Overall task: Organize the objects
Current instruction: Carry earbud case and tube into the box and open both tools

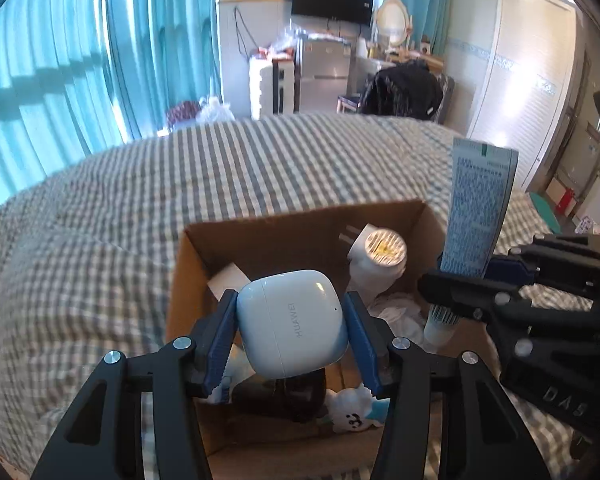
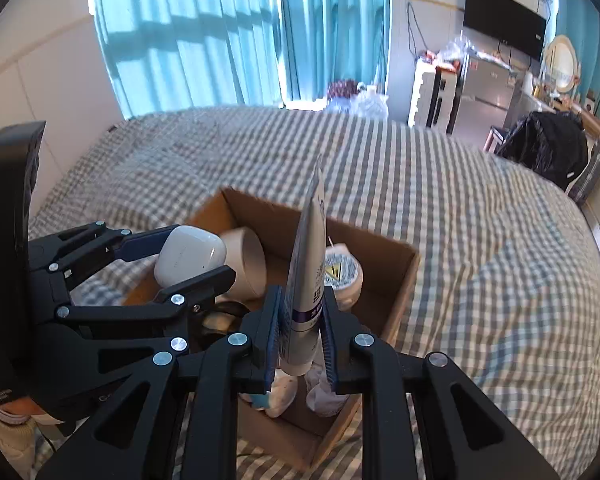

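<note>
An open cardboard box [image 1: 180, 280] [image 2: 404, 280] sits on the checked bed. My left gripper [image 1: 292, 320] is shut on a white Huawei earbuds case [image 1: 292, 320] [image 2: 188, 256] and holds it over the box. My right gripper [image 2: 300, 320] is shut on a white tube [image 2: 306, 280] [image 1: 476, 208] that stands upright, crimped end up, over the box's right side. The right gripper also shows in the left wrist view [image 1: 452, 292]. The left gripper also shows in the right wrist view [image 2: 180, 256].
Inside the box lie a white plug-in device [image 1: 380, 256] [image 2: 342, 276], a roll of white tape [image 2: 244, 264], a dark object [image 1: 284, 396], crumpled white tissue [image 1: 396, 312] and a small white plush toy [image 1: 354, 412]. The grey checked bedspread [image 1: 260, 168] surrounds the box. Furniture stands beyond the bed.
</note>
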{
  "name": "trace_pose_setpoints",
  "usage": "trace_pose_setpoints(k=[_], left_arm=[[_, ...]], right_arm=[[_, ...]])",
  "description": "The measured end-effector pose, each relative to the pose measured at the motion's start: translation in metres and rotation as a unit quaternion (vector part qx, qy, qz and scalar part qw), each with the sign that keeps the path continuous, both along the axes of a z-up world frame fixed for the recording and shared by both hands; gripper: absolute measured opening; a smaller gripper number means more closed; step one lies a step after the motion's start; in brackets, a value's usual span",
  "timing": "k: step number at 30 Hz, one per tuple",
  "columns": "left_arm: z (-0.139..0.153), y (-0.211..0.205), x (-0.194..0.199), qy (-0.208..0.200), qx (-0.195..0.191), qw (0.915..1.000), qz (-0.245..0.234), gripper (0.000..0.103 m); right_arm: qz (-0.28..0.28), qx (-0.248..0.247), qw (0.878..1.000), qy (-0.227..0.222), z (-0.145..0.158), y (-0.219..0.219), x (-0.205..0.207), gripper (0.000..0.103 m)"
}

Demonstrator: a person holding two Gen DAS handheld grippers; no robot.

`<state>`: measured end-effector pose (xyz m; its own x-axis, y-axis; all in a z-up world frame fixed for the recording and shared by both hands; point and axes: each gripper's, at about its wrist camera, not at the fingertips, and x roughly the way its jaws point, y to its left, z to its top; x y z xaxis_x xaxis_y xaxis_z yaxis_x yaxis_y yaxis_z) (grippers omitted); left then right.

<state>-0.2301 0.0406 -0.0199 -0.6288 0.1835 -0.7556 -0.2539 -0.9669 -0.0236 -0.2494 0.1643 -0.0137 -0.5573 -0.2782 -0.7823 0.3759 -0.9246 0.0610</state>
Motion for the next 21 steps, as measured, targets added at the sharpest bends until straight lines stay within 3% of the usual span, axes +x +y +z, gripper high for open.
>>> trace_pose_setpoints(k=[8,16,18,19,20,21], left_arm=[[-0.037,0.002,-0.016,-0.028,-0.009,0.9996,0.002,0.054],[-0.046,0.006,-0.016,-0.022,-0.014,0.9996,-0.004,0.056],[-0.041,0.005,-0.018,-0.019,-0.004,0.9998,-0.006,0.058],[-0.037,0.004,-0.018,-0.016,0.002,0.9999,-0.005,0.064],[-0.031,0.004,-0.018,-0.012,0.008,0.9999,-0.003,0.072],[-0.028,0.003,-0.016,-0.006,0.010,0.9999,0.002,0.075]], right_arm=[[0.012,-0.005,0.999,-0.047,-0.043,0.000,-0.019,0.018],[0.004,-0.015,0.999,-0.045,-0.038,0.004,-0.014,0.019],[0.001,-0.013,0.999,-0.034,-0.029,0.007,-0.012,0.019],[-0.001,-0.014,0.999,-0.030,-0.025,0.008,-0.011,0.020],[-0.004,-0.017,1.000,-0.026,-0.020,0.010,-0.011,0.024],[-0.011,-0.021,1.000,-0.019,-0.015,0.013,-0.011,0.033]])
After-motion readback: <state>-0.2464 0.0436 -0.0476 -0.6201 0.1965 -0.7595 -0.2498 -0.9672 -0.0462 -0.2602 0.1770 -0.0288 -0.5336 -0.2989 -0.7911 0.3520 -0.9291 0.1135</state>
